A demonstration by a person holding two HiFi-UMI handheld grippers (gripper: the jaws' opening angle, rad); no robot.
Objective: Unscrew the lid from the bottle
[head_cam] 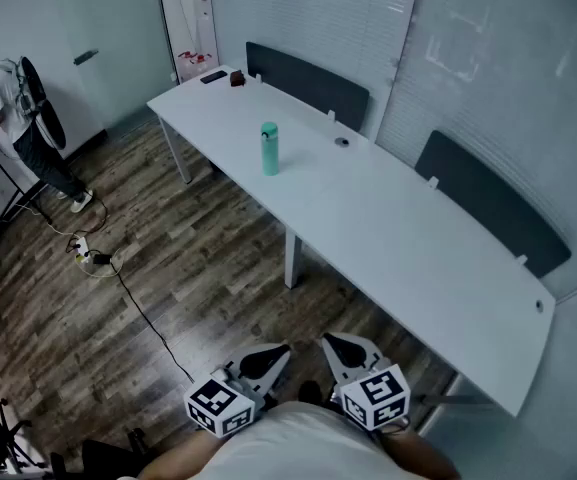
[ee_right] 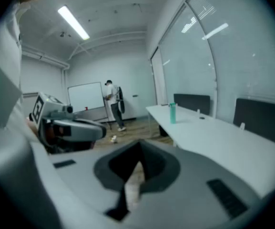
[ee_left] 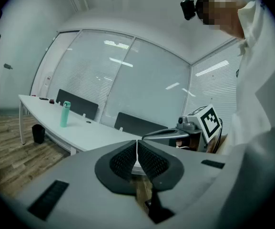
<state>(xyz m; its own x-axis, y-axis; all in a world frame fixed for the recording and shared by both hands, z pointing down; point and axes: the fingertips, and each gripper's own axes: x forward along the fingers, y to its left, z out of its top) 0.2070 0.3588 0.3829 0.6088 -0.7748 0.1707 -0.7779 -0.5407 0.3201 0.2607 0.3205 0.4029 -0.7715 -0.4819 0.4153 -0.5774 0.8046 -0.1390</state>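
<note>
A teal bottle with its lid on stands upright on the long white table, far from both grippers; it also shows as the bottle in the left gripper view and the bottle in the right gripper view. My left gripper is held close to the body at the bottom of the head view, jaws shut with nothing between them. My right gripper sits beside it, also shut and empty. In the gripper views the left gripper and the right gripper show closed jaws.
Two dark chairs stand behind the table. Small dark items lie at its far end. A person stands at the left by a whiteboard stand. A cable and power strip lie on the wooden floor.
</note>
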